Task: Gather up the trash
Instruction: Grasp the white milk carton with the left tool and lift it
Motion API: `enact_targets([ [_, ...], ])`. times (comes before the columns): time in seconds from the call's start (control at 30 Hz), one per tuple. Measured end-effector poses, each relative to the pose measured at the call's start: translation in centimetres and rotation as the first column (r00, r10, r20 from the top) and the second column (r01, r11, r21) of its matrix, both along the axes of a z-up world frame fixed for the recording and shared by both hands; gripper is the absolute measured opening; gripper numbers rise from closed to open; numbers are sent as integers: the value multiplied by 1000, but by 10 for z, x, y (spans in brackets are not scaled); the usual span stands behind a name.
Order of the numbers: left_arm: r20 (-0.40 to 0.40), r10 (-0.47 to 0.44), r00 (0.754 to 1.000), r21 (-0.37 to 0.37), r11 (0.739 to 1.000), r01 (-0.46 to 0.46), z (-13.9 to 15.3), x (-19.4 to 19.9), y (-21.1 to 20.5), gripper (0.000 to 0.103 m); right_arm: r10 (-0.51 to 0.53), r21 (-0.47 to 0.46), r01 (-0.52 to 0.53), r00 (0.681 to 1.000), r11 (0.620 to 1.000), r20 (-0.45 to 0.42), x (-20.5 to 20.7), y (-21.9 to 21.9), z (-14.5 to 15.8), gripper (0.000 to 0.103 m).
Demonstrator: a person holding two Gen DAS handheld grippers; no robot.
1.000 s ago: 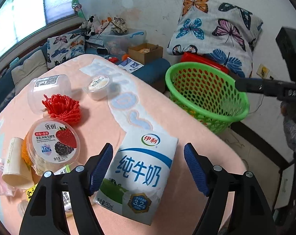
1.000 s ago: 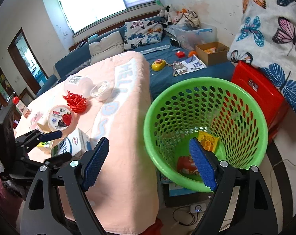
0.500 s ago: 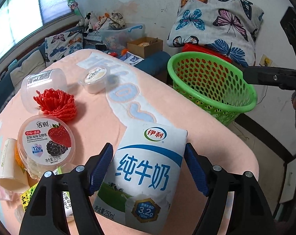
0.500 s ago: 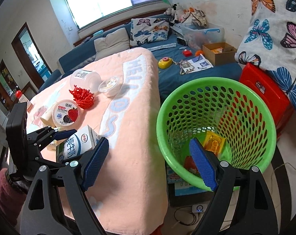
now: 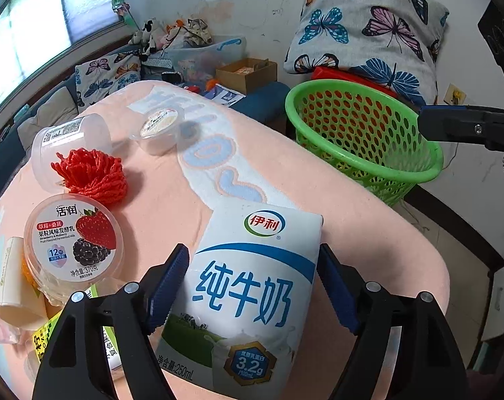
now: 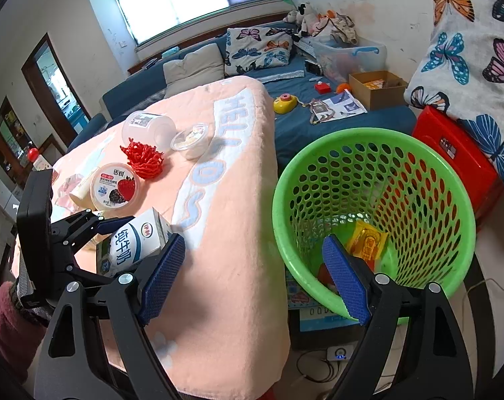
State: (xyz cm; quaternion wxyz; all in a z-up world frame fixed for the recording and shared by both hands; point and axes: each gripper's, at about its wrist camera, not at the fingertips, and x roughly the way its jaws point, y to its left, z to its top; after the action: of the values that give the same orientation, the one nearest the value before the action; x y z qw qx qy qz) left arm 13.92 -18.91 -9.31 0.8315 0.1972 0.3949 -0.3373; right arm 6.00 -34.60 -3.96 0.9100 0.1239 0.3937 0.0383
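The milk carton (image 5: 252, 286) is bracketed by the left gripper (image 5: 252, 288), blue pads at both sides; firm clamping cannot be confirmed. Carton lies on the pink blanket (image 5: 318, 180), left of the green basket (image 6: 452, 200). Right gripper (image 6: 253, 273) is held apart, empty, at the basket's near rim.

The milk carton (image 5: 252, 286) is white with a blue arc, blue characters and a green meadow band low down. The basket (image 6: 452, 200) is bright green, pierced all over with round holes; an orange-yellow wrapper (image 6: 368, 243) lies inside. The bench (image 5: 368, 233) wears a peach-pink cloth with pale blue letters on white. A net (image 5: 91, 173) is vivid red. The yogurt tub (image 5: 73, 236) shows a strawberry and what looks like a blackberry. Butterflies pattern the grey pillow (image 5: 368, 26).
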Motion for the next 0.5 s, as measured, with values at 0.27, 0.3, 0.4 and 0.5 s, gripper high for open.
enact_targets([
  [0.27,9,-2,1000,1,1000,2,-1,-3,1,75,16,-4,-16,1000,1000,-3,1,3,-2,84],
  [0.3,12,-3,1000,2,1000,3,-1,-4,1,75,16,-5,-16,1000,1000,-3,2,3,-2,84],
  [0.4,22,3,1000,5,1000,-3,-1,-5,1,74,19,-9,-19,1000,1000,-2,2,5,-2,85],
  [0.5,41,8,999,0,1000,-8,1,-10,1,70,19,-14,-19,1000,1000,1,2,4,-1,84],
])
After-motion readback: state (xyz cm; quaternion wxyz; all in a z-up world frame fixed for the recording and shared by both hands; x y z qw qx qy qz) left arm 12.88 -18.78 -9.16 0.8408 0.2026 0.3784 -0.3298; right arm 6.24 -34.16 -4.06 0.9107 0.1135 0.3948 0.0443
